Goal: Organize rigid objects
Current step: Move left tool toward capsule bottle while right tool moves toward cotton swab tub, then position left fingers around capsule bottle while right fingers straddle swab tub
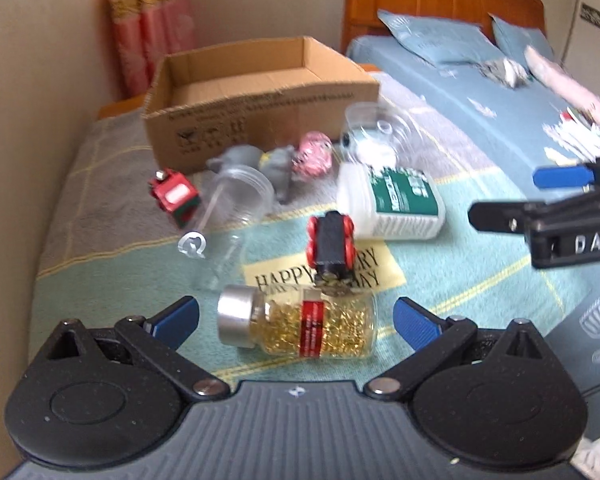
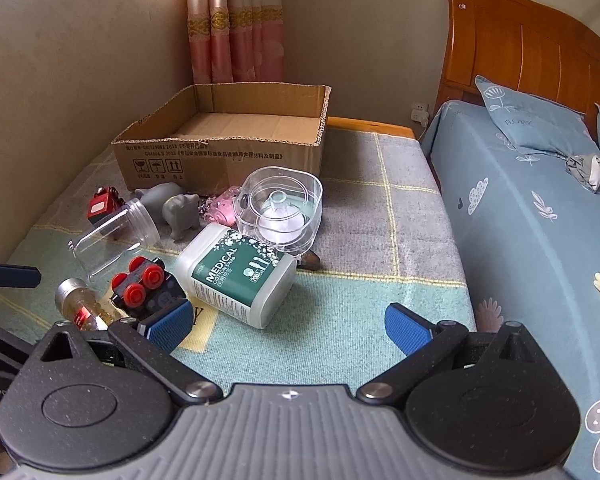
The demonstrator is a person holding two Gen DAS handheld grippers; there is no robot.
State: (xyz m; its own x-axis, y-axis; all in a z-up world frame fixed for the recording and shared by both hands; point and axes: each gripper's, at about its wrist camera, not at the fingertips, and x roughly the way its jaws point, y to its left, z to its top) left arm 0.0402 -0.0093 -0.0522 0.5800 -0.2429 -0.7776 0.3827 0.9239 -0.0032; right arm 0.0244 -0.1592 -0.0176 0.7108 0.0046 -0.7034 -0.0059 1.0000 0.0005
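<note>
Left tongs (image 1: 296, 320) released, jaws spread wide, straddling the gold-bead bottle (image 1: 300, 330) at lower centre of the left wrist view. Bottle lies on its side on the blanket, silver cap toward the left jaw; no pad touching it that I can see. Right tongs (image 2: 288, 322) also released, grasping nothing, over bare blanket at lower centre of the right wrist view.

Cardboard box (image 2: 220, 148), upper centre, looks empty; nothing sorted yet, by my reading.

Risks from here:
- Bottle is round and smooth, probably glass. Closing across the body could roll it or squirt it out sideways.
- Toy car (image 1: 332, 240) with red wheels sits just behind the bottle, touching or nearly so. Reaching too deep would shove it.
- Blanket is soft; pressing down to get under the bottle may snag a pad in the cloth.
- Left view is blurred, which suggests fast motion; aim could suffer.
- Swab box (image 2: 236, 276), clear jar (image 2: 108, 240) and clear dish (image 2: 280, 208) crowd the way to the cardboard box; a low carry could clip them.
- The two tongs are near each other at right of the left view; collision possible.
</note>
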